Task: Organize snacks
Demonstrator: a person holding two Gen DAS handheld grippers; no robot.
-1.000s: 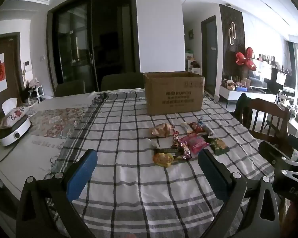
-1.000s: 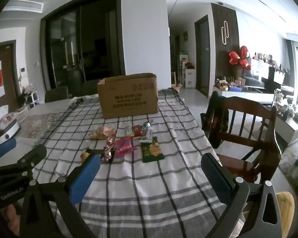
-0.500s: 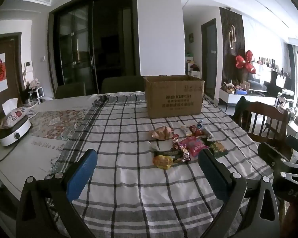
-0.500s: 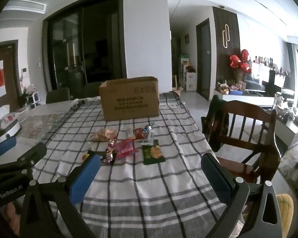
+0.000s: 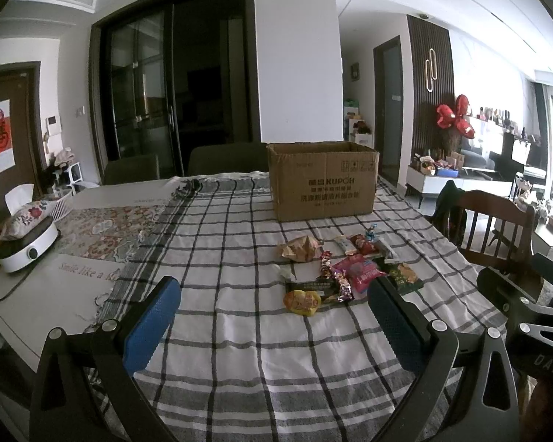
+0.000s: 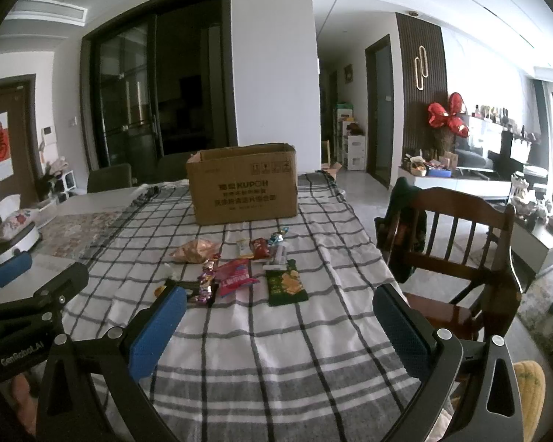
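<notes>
Several snack packets lie in a loose cluster on the checked tablecloth (image 5: 239, 335): a yellow packet (image 5: 302, 302), a pink packet (image 5: 361, 272), a green chip packet (image 6: 287, 287) and a crinkled tan bag (image 5: 300, 248). An open cardboard box (image 5: 322, 182) stands behind them, also in the right wrist view (image 6: 243, 184). My left gripper (image 5: 272, 324) is open and empty, just short of the cluster. My right gripper (image 6: 280, 331) is open and empty, to the right and nearer the table's front.
A white appliance (image 5: 25, 246) with a floral tissue pouch sits at the table's left on a patterned mat (image 5: 107, 228). A wooden chair (image 6: 457, 250) stands at the right edge. Dark chairs (image 5: 225, 158) stand behind the table.
Both grippers have drifted slightly; the view has lifted a little, and the snacks and box sit slightly lower in frame. Nothing has been taken hold of.
</notes>
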